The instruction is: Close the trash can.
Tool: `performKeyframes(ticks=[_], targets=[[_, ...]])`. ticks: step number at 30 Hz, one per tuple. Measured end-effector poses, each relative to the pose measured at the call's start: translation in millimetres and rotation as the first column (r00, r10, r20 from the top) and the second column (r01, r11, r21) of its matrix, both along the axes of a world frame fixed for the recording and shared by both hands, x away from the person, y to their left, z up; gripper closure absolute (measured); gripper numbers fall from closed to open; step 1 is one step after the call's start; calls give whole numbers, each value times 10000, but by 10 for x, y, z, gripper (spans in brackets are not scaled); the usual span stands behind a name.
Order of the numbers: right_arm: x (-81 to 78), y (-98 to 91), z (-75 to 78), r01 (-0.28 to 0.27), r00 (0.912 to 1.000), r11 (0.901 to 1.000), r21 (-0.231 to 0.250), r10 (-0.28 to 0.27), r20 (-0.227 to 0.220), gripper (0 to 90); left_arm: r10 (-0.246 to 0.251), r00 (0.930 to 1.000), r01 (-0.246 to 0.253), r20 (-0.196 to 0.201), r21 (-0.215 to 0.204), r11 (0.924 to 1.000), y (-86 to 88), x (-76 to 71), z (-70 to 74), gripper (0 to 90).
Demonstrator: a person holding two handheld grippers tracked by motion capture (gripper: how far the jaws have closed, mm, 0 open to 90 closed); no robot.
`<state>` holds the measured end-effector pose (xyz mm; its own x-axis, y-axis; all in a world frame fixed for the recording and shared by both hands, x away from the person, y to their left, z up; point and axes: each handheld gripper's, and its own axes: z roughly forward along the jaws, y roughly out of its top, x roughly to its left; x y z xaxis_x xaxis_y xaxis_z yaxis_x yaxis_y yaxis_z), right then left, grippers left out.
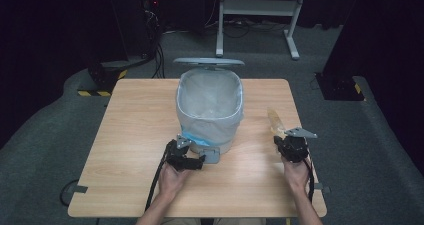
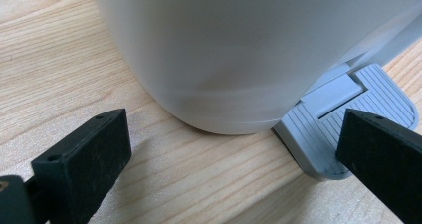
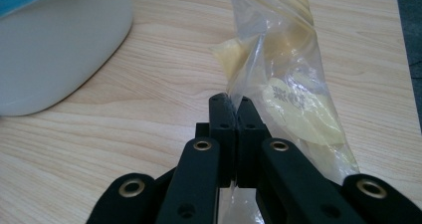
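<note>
A dark room is surrounding a pale wooden bench, and in the middle of it a white pedal bin is standing with its lid tipped up and a liner showing inside. Over on the right, the right claw is clenched on a clear plastic bag with something yellow in it; the right gripper view is showing the jaws pinched tight on a thin fold of the film. That is looking like the weak spot: with so little plastic caught, the bag could be slipping free or tearing as it swings toward the bin, and its long tail could be catching on the rim. The left claw is sitting released and low at the bin's foot, one jaw lying over the grey pedal, the other out on the wood. If that jaw is easing off the pedal, the lid could be dropping on the bag mid-throw. In the high view both forearms are reaching in from the near edge, the left hand angled inward toward the bin base, the right hand pointing forward, well apart from the bin.
</note>
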<state>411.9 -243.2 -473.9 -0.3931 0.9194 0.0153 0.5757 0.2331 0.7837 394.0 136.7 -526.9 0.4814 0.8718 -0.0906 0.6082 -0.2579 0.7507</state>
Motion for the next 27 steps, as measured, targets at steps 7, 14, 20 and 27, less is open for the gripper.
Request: performKeyframes(ticks=[7,14,20,27], targets=[[-40,46,52,-332,9994,9994,67,331,122,893,-7,10000,7,-12,-6,10000,1,1,0,9],[-48,44,78,-498,9987,9986,203,497,54,893,-8,10000,8,-31,-25,10000,2,2,-1,8],[-57,46,99,-583,9983,9978,326,581,76,893,-24,10000,24,-39,-26,10000,6,6,-1,8],[-59,12,148,-671,9977,9969,400,668,82,894,-28,10000,28,-39,-24,10000,6,6,-1,9]])
